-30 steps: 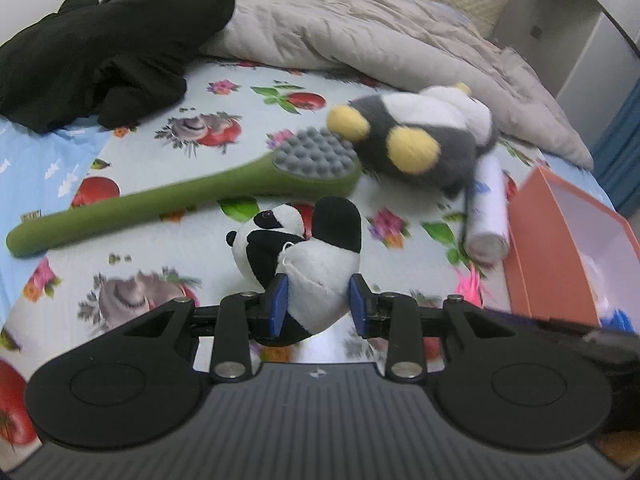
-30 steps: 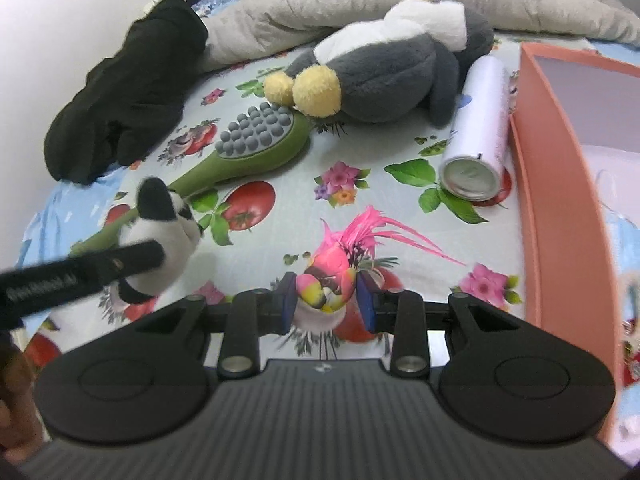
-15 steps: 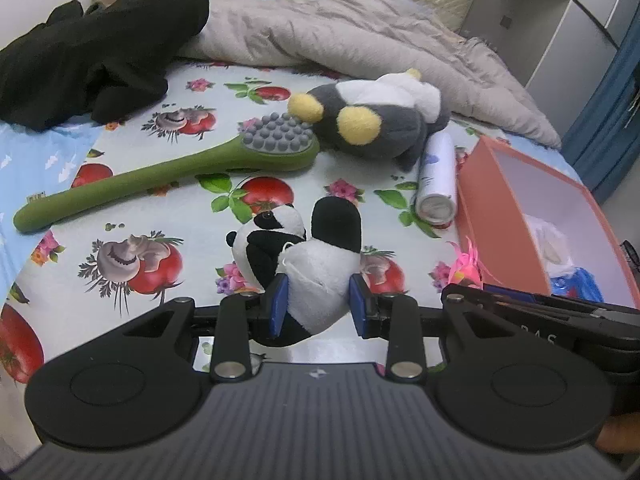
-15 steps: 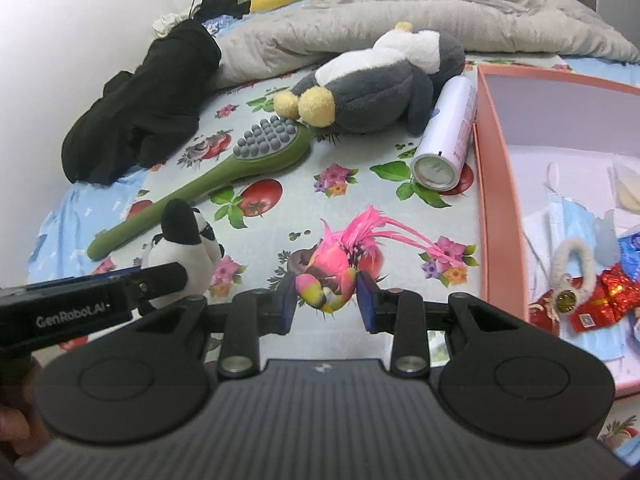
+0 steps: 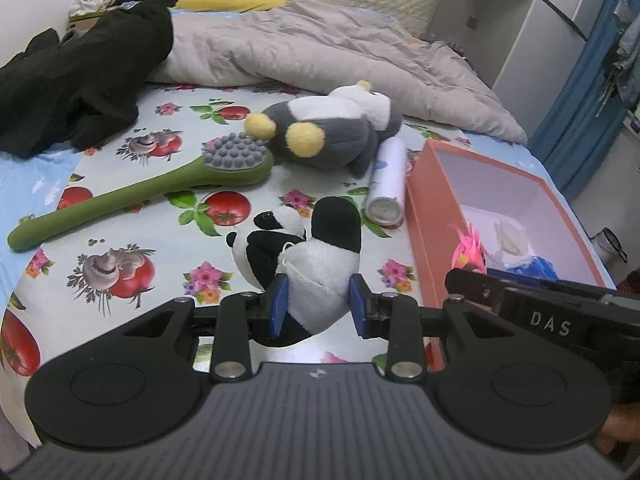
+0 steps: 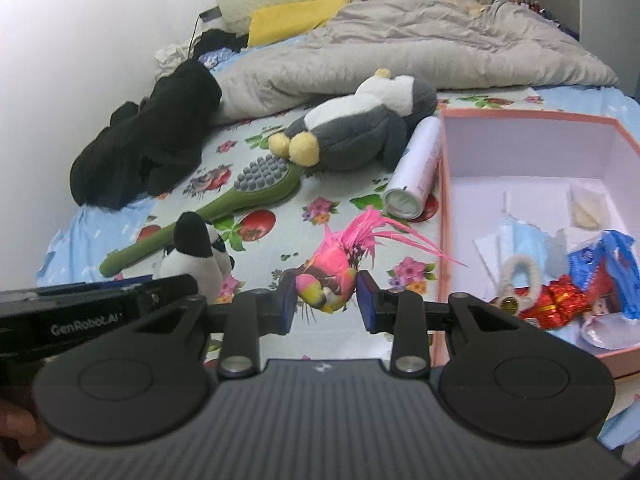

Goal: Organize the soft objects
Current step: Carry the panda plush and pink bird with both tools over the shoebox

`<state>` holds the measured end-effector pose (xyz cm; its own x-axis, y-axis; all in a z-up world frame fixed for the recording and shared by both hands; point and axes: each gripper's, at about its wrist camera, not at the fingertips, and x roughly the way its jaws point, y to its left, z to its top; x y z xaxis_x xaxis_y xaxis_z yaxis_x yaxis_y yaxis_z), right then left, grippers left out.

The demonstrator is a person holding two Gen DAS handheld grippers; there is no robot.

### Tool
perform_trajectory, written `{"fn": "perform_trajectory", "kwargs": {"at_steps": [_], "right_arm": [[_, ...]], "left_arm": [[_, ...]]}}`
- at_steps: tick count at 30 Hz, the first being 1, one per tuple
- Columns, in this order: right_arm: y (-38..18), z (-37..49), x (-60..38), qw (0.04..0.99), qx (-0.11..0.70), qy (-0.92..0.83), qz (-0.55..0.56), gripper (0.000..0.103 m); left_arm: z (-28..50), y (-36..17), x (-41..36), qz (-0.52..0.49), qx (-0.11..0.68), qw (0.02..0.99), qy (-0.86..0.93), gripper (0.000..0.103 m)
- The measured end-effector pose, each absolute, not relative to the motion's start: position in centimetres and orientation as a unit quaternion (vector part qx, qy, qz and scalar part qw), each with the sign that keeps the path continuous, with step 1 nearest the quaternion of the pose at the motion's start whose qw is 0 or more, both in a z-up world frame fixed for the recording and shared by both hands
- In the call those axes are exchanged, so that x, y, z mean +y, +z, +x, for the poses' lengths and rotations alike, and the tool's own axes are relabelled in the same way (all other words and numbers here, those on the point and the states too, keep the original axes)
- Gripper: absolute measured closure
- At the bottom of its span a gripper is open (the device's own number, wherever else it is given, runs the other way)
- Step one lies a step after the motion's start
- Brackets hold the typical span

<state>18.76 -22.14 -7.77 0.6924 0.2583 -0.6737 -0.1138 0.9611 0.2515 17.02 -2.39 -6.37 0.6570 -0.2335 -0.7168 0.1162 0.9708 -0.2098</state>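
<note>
My left gripper (image 5: pixel 318 306) is shut on a black-and-white panda plush (image 5: pixel 304 256) and holds it above the fruit-print bedsheet. My right gripper (image 6: pixel 327 301) is shut on a pink feathered bird toy (image 6: pixel 338 260), lifted beside the orange-pink box (image 6: pixel 444 216). The panda also shows in the right wrist view (image 6: pixel 196 256), and the bird in the left wrist view (image 5: pixel 468 246). A grey-and-white penguin plush (image 5: pixel 328 130) lies on the bed behind, also in the right wrist view (image 6: pixel 360 128).
A green massage brush (image 5: pixel 152 188) and a white spray can (image 5: pixel 386 184) lie on the sheet. The box (image 5: pixel 424 200) holds a blue mask (image 6: pixel 520 236), a red wrapper and small items. Black clothing (image 5: pixel 80 76) and a grey quilt (image 5: pixel 320 52) lie behind.
Both grippers have risen and pulled back from the sheet with their toys. The right gripper with the bird has moved toward the box. The jaws stay shut.
</note>
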Motion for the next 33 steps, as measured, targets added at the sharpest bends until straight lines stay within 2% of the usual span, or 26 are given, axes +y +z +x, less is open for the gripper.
{"fn": "perform_trajectory", "kwargs": {"at_steps": [23, 33], "right_arm": [[-3.9, 10.7, -31.2, 0.935, 0.331, 0.025, 0.121, 0.068], [-4.0, 9.9, -34.9, 0.935, 0.329, 0.003, 0.13, 0.068]], "left_arm": [[11.6, -2.7, -11.1, -0.051, 0.372, 0.906, -0.198, 0.065], [12.6, -2.0, -16.6, -0.029, 0.374, 0.897, -0.234, 0.065]]}}
